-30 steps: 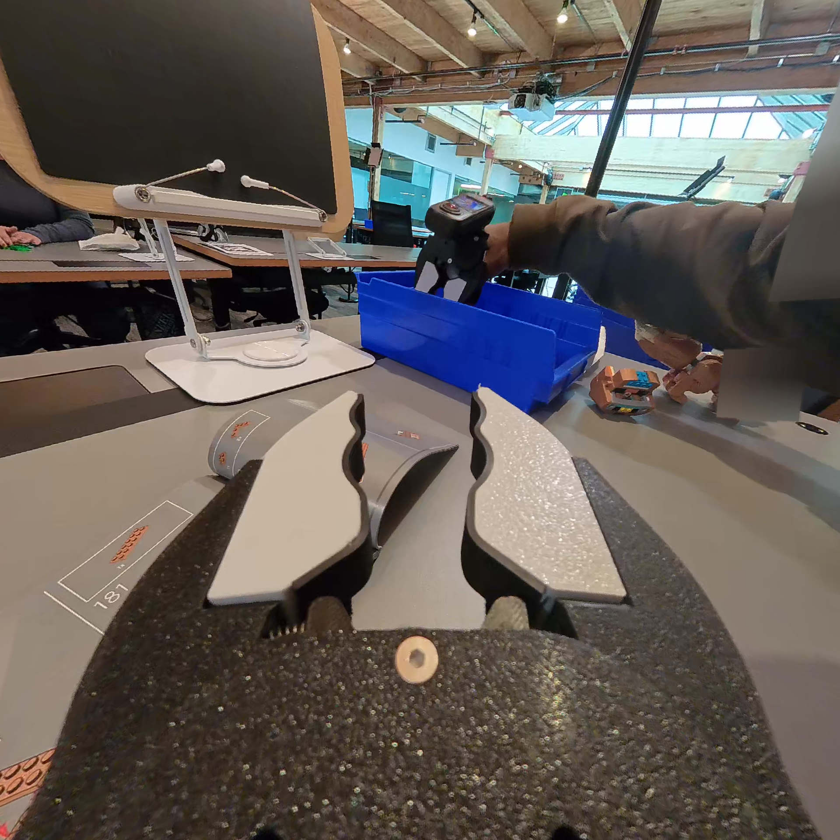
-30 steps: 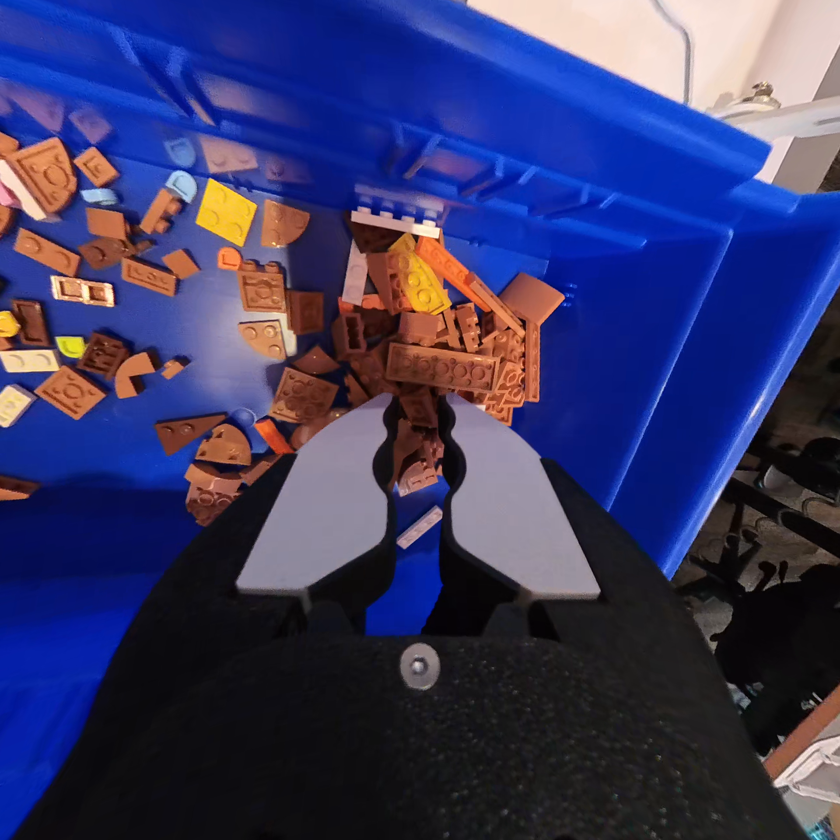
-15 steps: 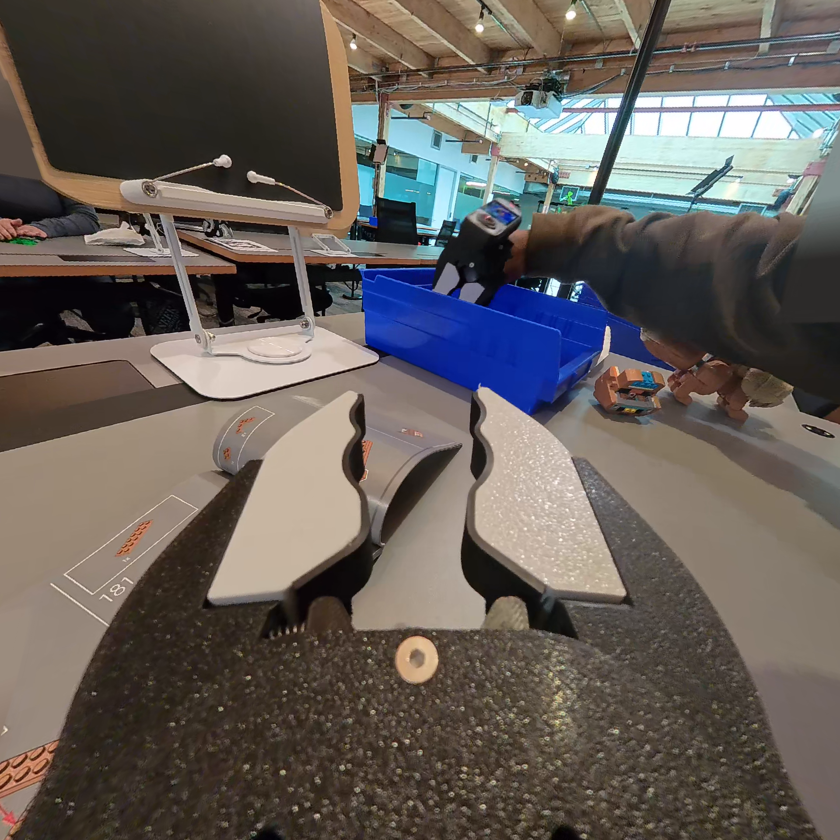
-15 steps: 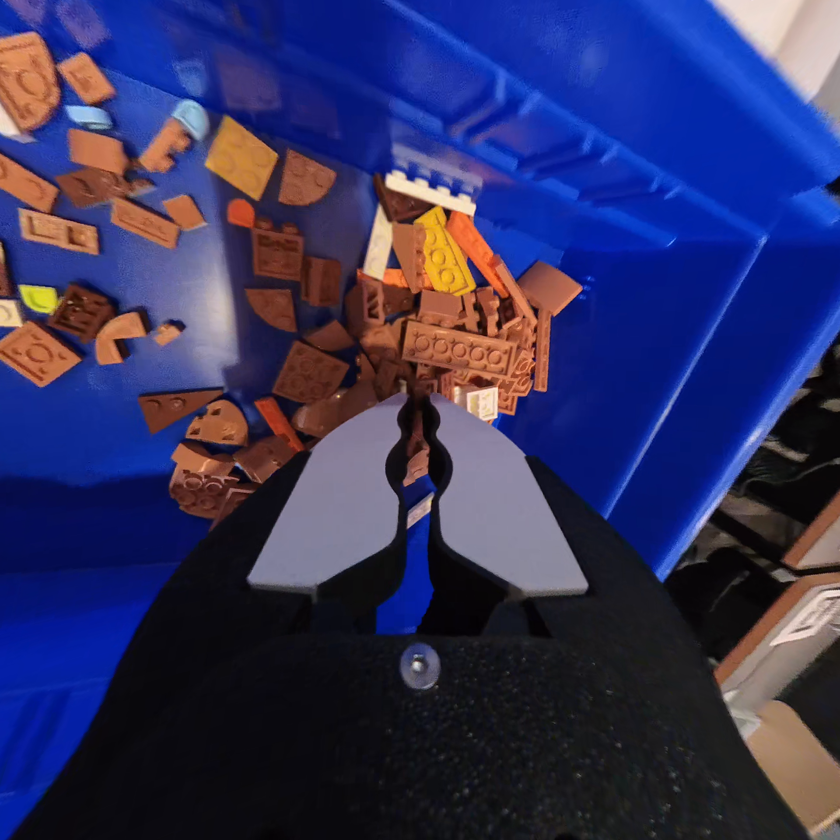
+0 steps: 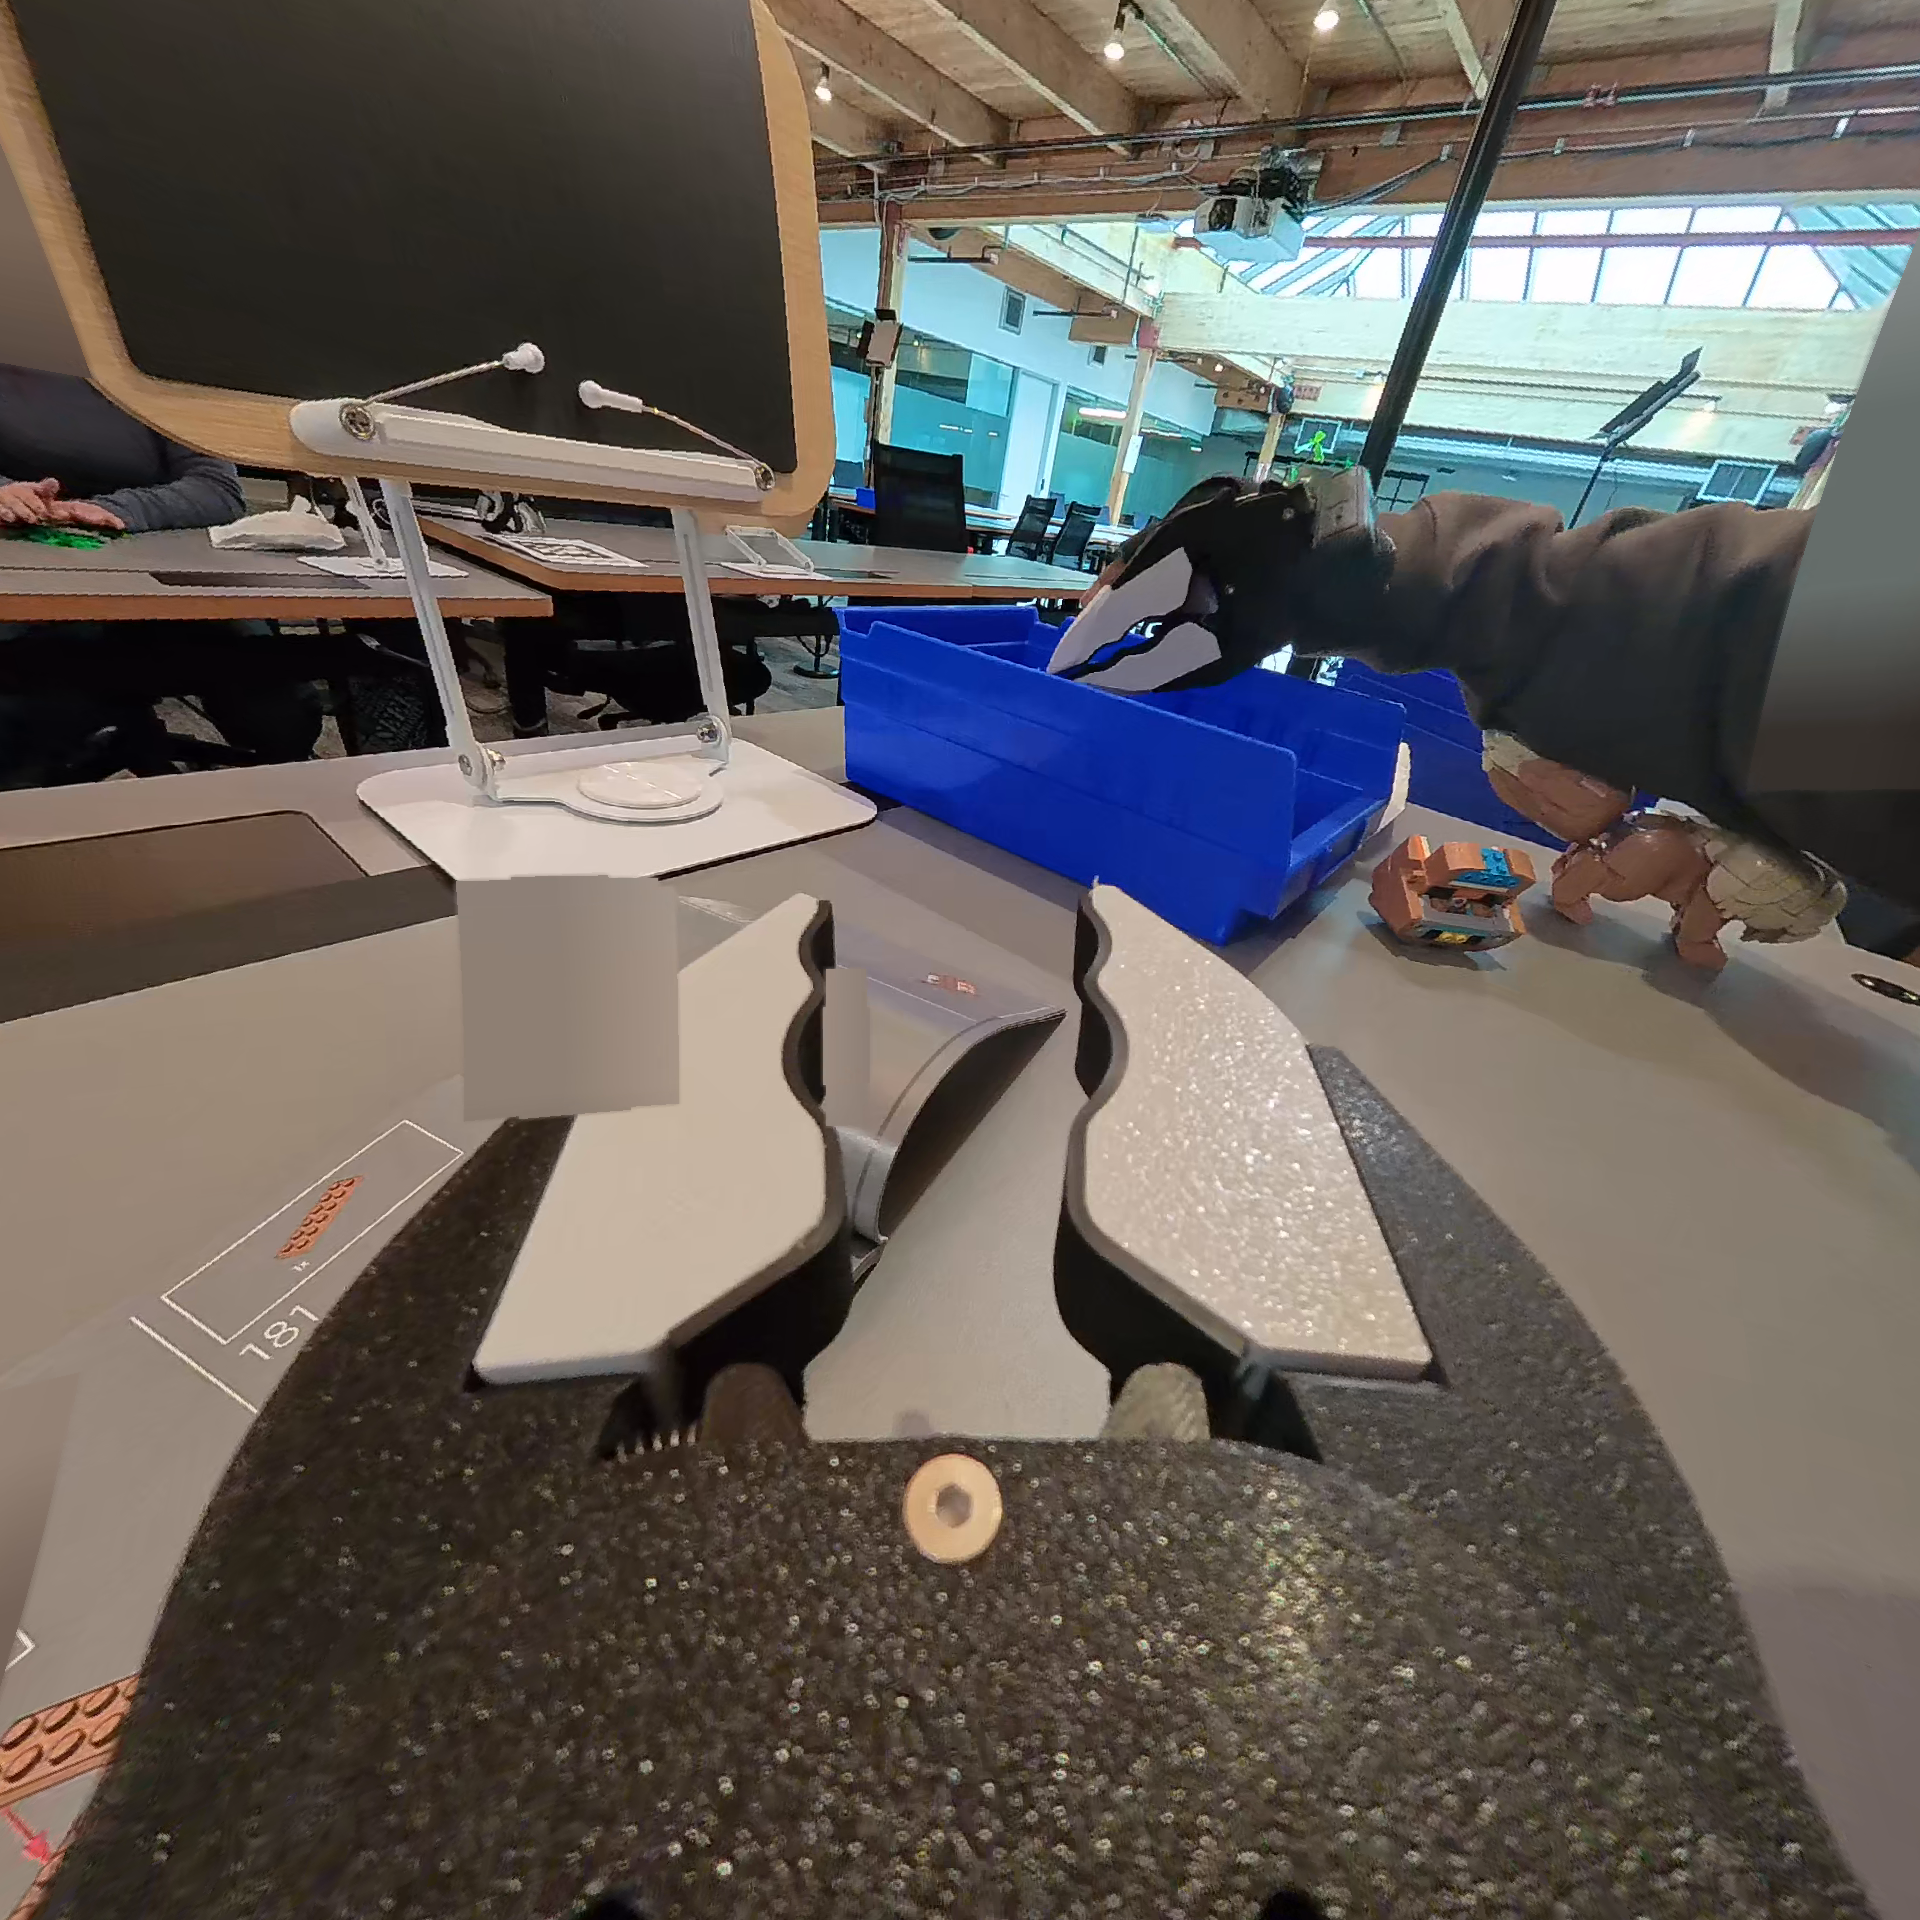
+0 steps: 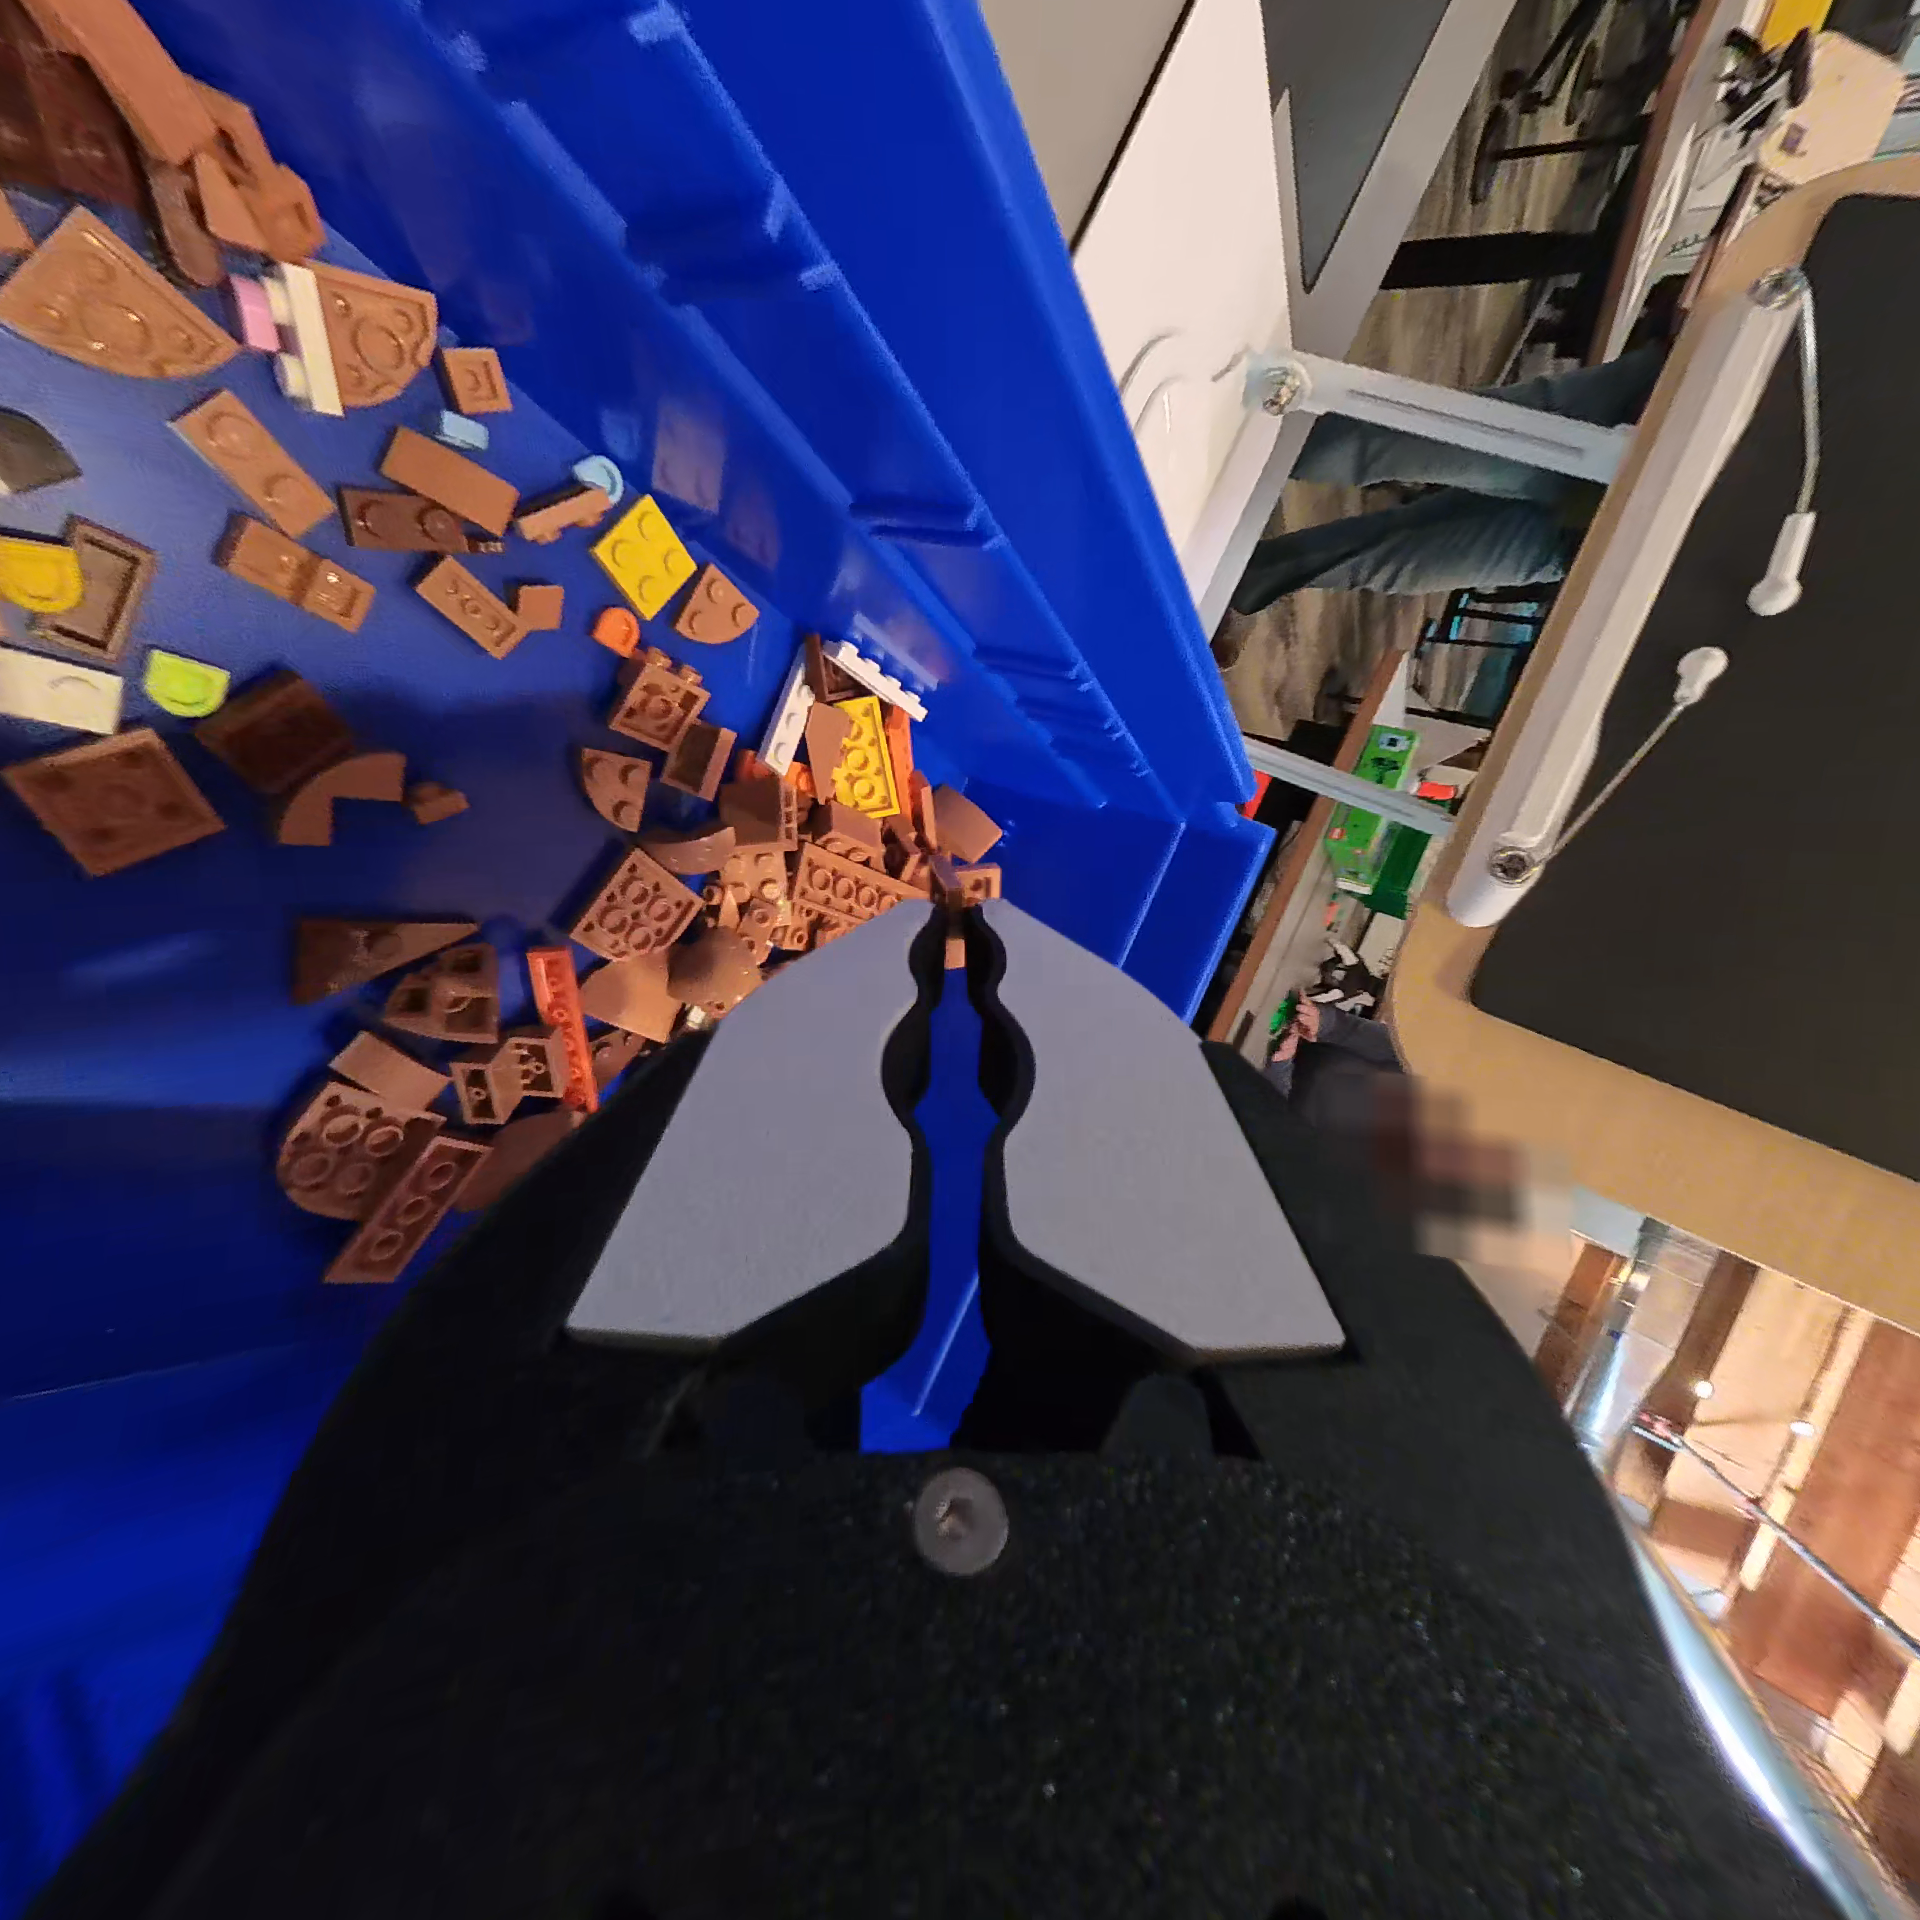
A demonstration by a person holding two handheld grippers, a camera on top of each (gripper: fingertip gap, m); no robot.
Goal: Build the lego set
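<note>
My right gripper [image 6: 954,914] is shut on a small brown lego piece [image 6: 950,894] at its tips, above the pile of brown pieces [image 6: 748,883] in the blue bin [image 6: 935,436]. It also shows in the left wrist view [image 5: 1081,665], tilted over the blue bin [image 5: 1091,790]. My left gripper [image 5: 951,914] is open and empty, low over the grey table [image 5: 1558,1143], above the curled instruction sheet [image 5: 935,1070]. Two partly built brown lego figures [image 5: 1455,894] [image 5: 1662,873] stand on the table to the right of the bin.
A white tablet stand [image 5: 582,790] with a dark screen [image 5: 416,208] stands at the back left. A person's sleeve [image 5: 1610,644] reaches across from the right. Loose yellow, white and brown pieces [image 6: 260,499] lie over the bin floor. Other tables stand behind. Tip to tip, the grippers are about 35 cm apart.
My right gripper has closed on a small brown piece, lifted it from the pile and rolled sideways. The left gripper has hardly moved.
</note>
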